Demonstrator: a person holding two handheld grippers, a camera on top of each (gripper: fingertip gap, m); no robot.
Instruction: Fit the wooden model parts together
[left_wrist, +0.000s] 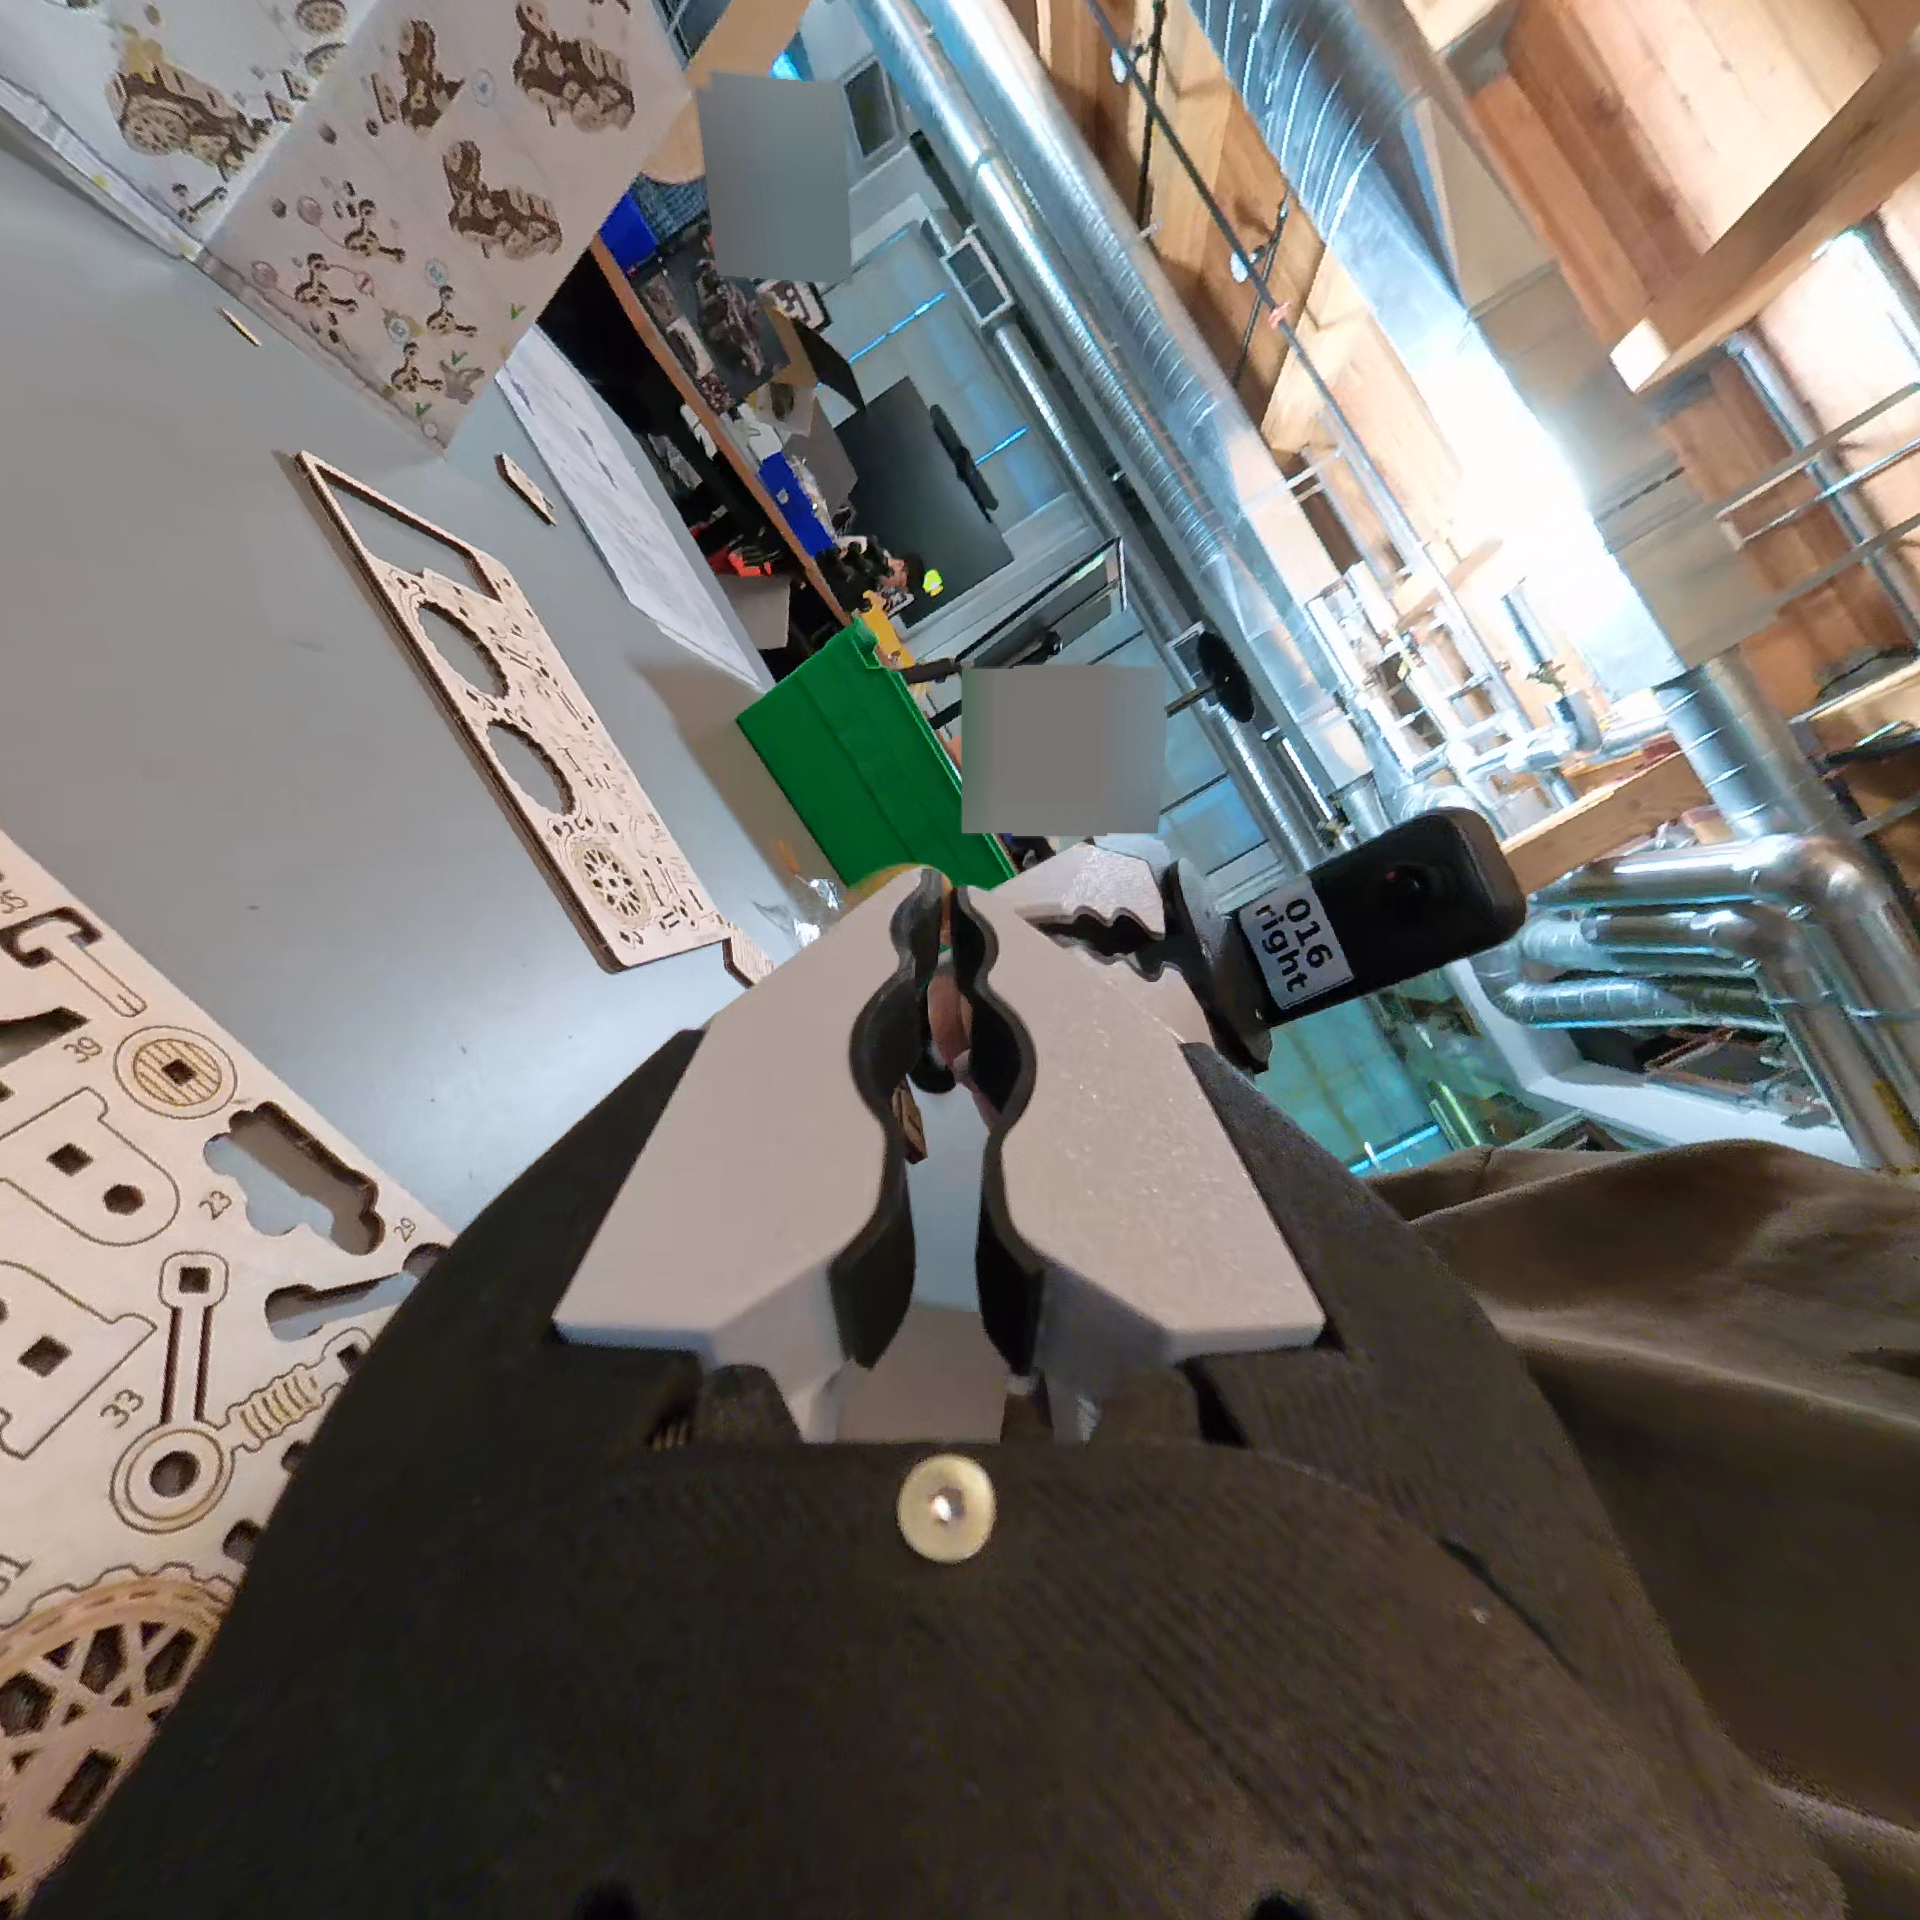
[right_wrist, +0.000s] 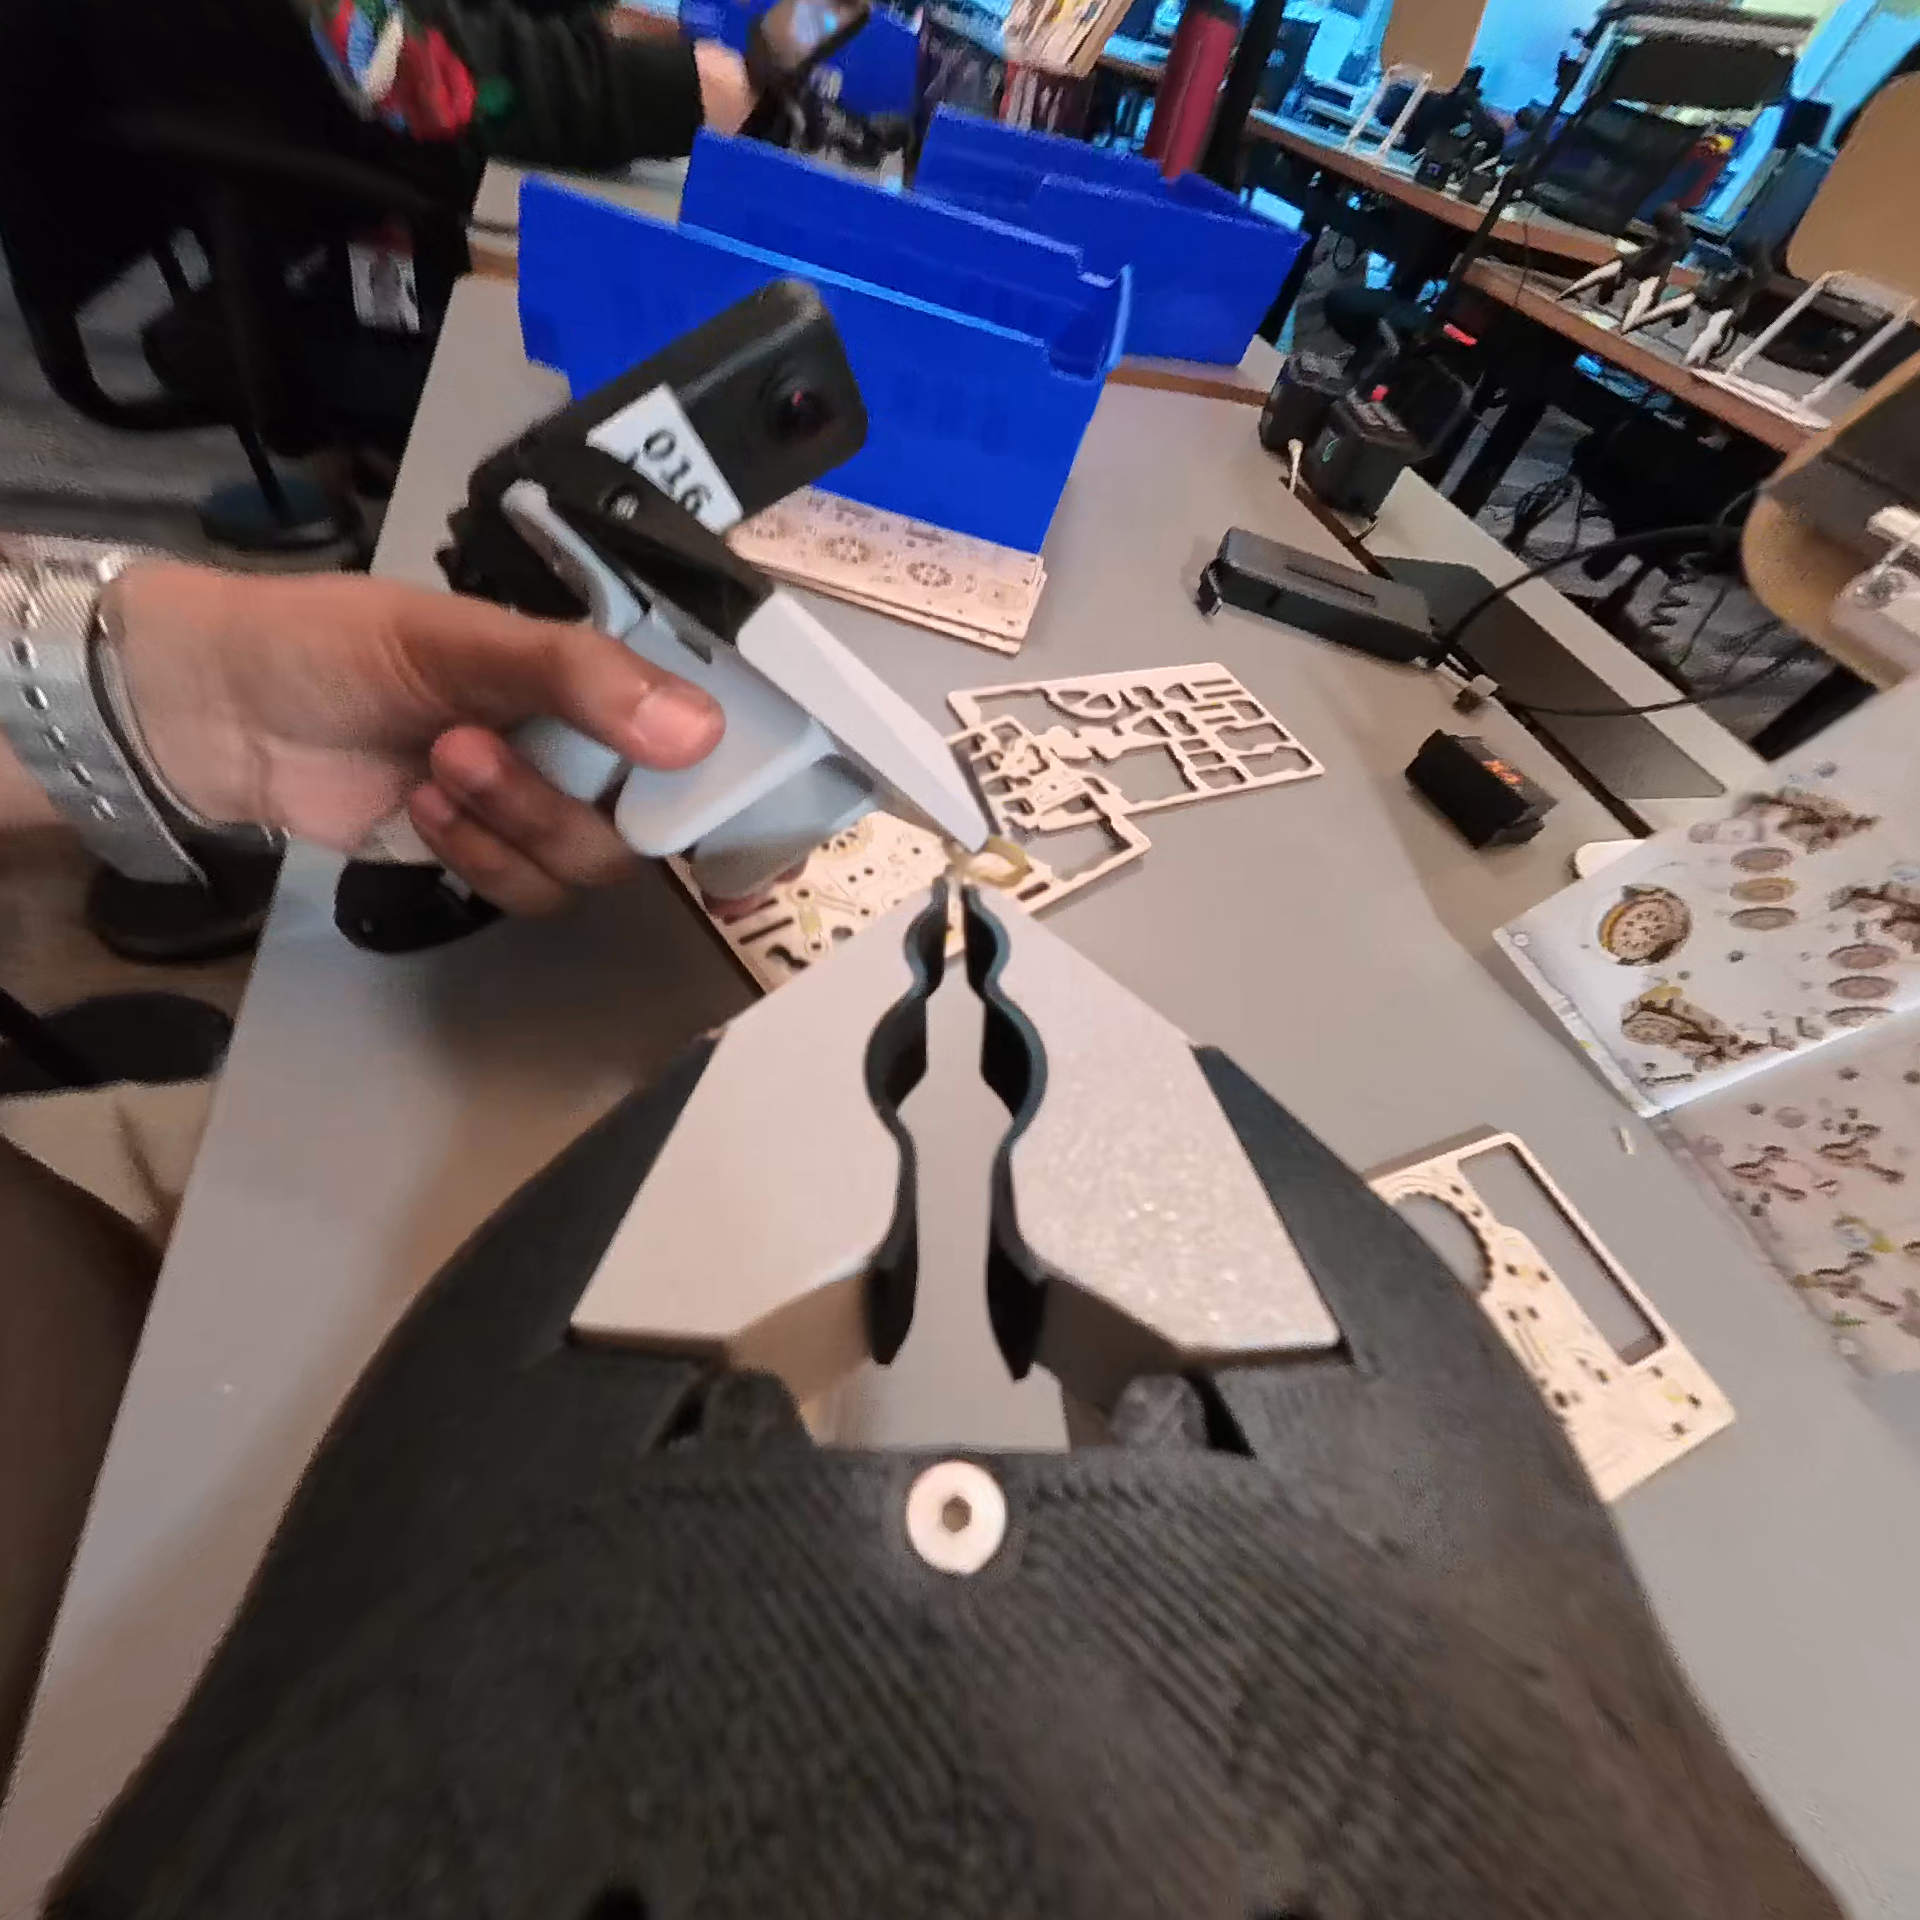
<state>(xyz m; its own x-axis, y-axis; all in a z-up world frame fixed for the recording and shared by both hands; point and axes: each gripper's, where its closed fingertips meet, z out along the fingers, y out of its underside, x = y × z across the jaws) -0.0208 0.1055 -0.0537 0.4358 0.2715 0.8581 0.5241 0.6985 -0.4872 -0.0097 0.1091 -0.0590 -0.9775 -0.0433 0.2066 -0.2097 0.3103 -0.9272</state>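
Note:
My left gripper (left_wrist: 940, 899) is shut on a small wooden part (left_wrist: 914, 1127) that shows as a thin brown edge between its jaws. My right gripper (right_wrist: 956, 920) is shut on a thin light wooden piece (right_wrist: 951, 902) at its tips. In the right wrist view a hand (right_wrist: 343, 707) holds the left gripper (right_wrist: 977, 836), whose tip carries a small ring-shaped wooden part (right_wrist: 997, 864). The two grippers meet tip to tip above the grey table (right_wrist: 1299, 935), with the parts touching. The right gripper's finger (left_wrist: 1091, 894) shows behind my left tips.
Laser-cut wooden sheets lie on the table (left_wrist: 499, 707) (left_wrist: 156, 1299) (right_wrist: 1132, 738) (right_wrist: 1558, 1309). Open instruction booklets lie at the side (left_wrist: 395, 187) (right_wrist: 1714, 935). A green bin (left_wrist: 862, 758), blue bins (right_wrist: 831, 343) and black devices with cables (right_wrist: 1320, 597) stand at the far edge. Less than 4 cm separates the two grippers' tips.

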